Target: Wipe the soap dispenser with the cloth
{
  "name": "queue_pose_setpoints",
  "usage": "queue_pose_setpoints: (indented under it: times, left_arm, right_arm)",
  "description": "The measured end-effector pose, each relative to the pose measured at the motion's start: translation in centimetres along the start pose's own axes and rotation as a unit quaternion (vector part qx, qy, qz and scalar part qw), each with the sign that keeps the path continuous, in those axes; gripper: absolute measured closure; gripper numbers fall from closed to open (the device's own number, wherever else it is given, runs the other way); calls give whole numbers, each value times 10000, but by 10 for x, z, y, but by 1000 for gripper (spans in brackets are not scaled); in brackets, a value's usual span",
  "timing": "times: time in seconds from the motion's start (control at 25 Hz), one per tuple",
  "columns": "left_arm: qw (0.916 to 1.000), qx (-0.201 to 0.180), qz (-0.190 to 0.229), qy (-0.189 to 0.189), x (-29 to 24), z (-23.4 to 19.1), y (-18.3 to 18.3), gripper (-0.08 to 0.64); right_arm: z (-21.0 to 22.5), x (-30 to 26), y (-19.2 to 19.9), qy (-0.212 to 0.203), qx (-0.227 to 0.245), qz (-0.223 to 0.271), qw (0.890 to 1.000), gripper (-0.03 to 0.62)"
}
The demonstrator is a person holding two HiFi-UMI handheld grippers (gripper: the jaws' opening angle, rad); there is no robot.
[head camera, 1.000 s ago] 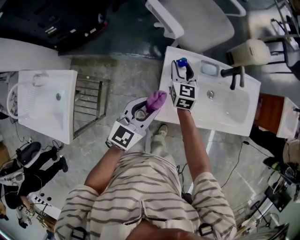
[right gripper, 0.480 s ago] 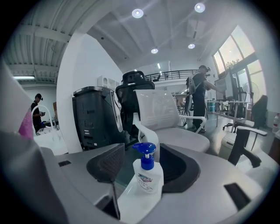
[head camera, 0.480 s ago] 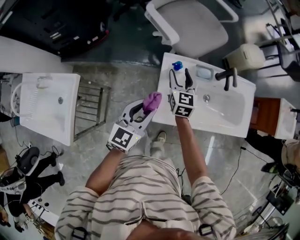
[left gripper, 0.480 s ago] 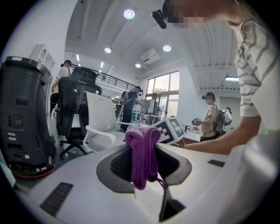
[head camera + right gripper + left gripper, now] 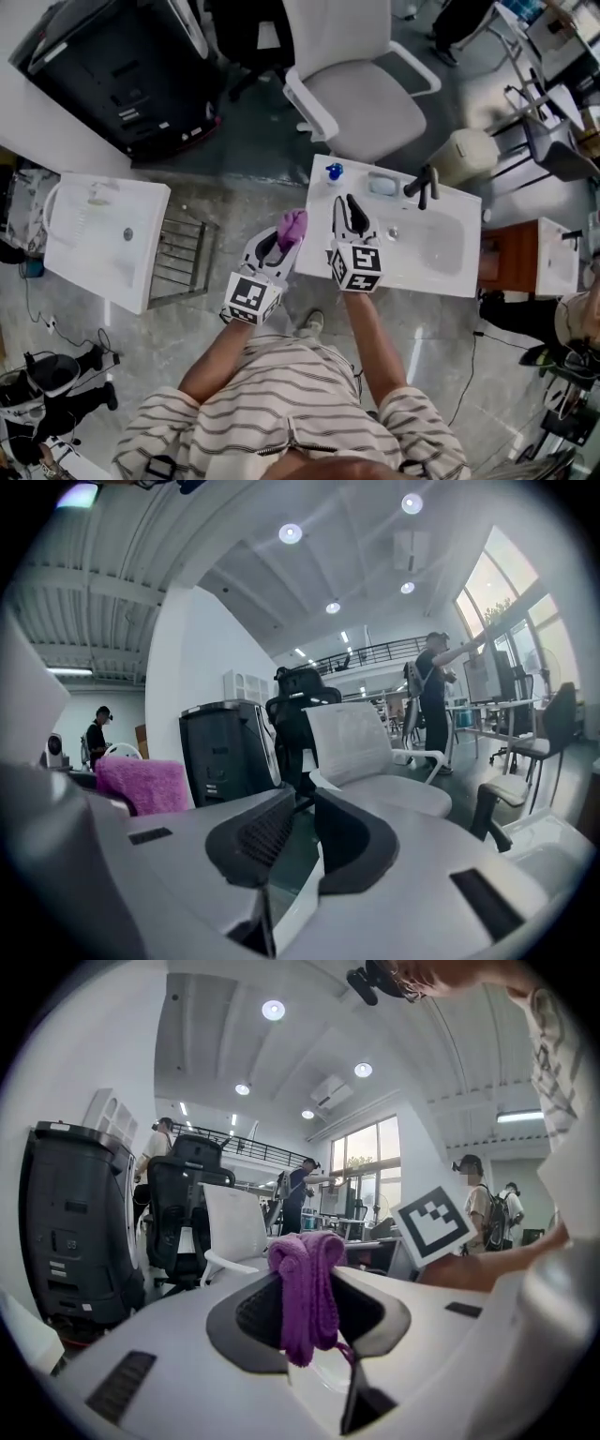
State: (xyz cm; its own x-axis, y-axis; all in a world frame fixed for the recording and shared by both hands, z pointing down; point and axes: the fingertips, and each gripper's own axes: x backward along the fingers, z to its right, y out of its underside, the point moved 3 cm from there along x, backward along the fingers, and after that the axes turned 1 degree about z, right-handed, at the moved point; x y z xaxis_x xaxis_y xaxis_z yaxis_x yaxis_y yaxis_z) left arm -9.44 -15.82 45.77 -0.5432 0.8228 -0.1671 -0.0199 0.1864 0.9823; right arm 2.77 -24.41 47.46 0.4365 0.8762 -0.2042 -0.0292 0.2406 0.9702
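The soap dispenser (image 5: pixel 334 172) stands at the far left corner of the white sink (image 5: pixel 403 272). It is a small bottle with a blue top and a pale body. From the head view it looks upright, but it is too small there for me to make out more. Neither of my grippers touches it.

My right gripper (image 5: pixel 343 202) hangs over the left part of the sink and points toward the dispenser, which sits a little beyond its tips. Its jaws have just been closing. A narrow gap is left between the dark pads and nothing is in it.

My left gripper (image 5: pixel 285 236) is off the sink's left edge, over the floor, and is clamped on the cloth (image 5: pixel 305 1288). The cloth is purple with a knitted, looped surface, bunched into a thick fold. It bulges above the pads and a strip hangs down between them.

A black tap (image 5: pixel 422 184) stands at the sink's back edge, right of the dispenser, and a white chair (image 5: pixel 361 84) stands behind the sink.
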Motion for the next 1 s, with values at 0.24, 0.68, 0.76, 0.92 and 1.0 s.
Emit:
queue_pose_setpoints:
  times: [0.24, 0.68, 0.76, 0.92, 1.0]
  left_arm:
    - [9997, -122, 180, -80, 11, 19, -16, 440]
    - [9991, -269, 311, -86, 37, 39, -23, 440]
    - [9990, -300, 334, -69, 40, 40, -25, 441]
    - [9987, -327, 375, -49, 45, 42, -24, 441]
    - [9986, -367, 381, -46, 48, 45, -25, 441]
  right_arm:
    - [-18, 43, -25, -56, 150, 290, 9995, 597]
    - [-55, 101, -33, -409, 102, 287, 9987, 595]
    - [-57, 107, -37, -388, 52, 341, 9987, 595]
    - [-62, 116, -38, -380, 18, 419, 9984, 595]
    - [-63, 122, -40, -371, -11, 478, 9982, 595]
